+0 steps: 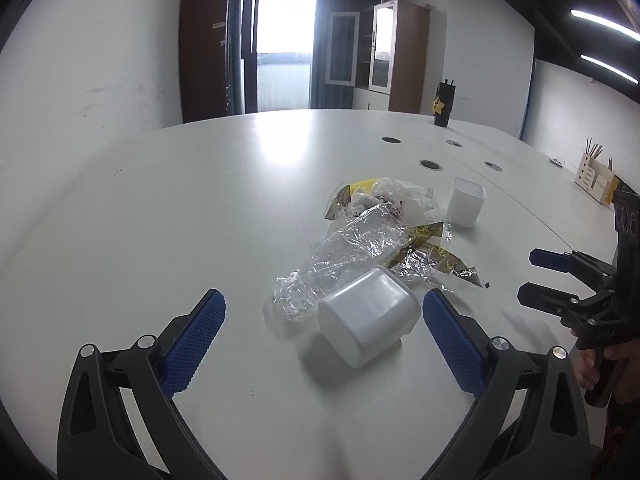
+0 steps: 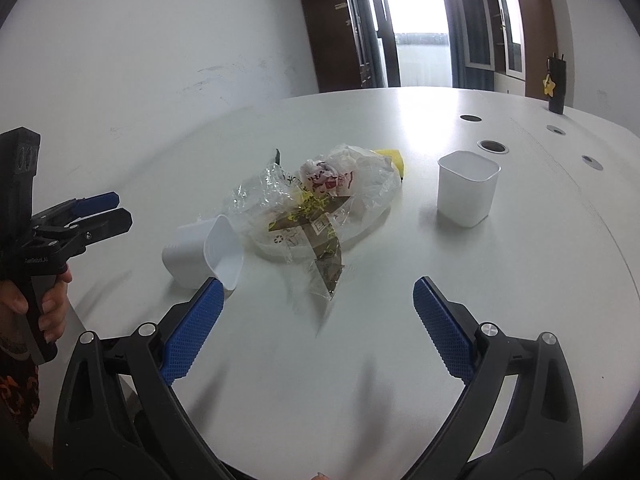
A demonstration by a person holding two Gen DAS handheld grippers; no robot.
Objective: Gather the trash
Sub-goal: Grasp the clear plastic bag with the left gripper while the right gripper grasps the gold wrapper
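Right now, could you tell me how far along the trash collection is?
Nothing looks collected. Both the left gripper and right gripper are open and empty. Left: the wrapper pile and tipped cup lie loose on the table; the upright cup is empty.

white cups (image 2: 467,188): 2 | clear wrappers (image 2: 320,208): several | yellow sponge (image 2: 394,160): 1

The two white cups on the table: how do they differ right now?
The near cup lies tipped on its side, mouth toward the right wrist camera; the far cup stands upright, mouth up. The near cup touches the crumpled clear plastic of the trash pile; the far cup stands apart from it. The near cup sits just ahead of the left gripper, which is open; the far cup has no gripper near. Both look like matching white squarish plastic cups, apparently empty.
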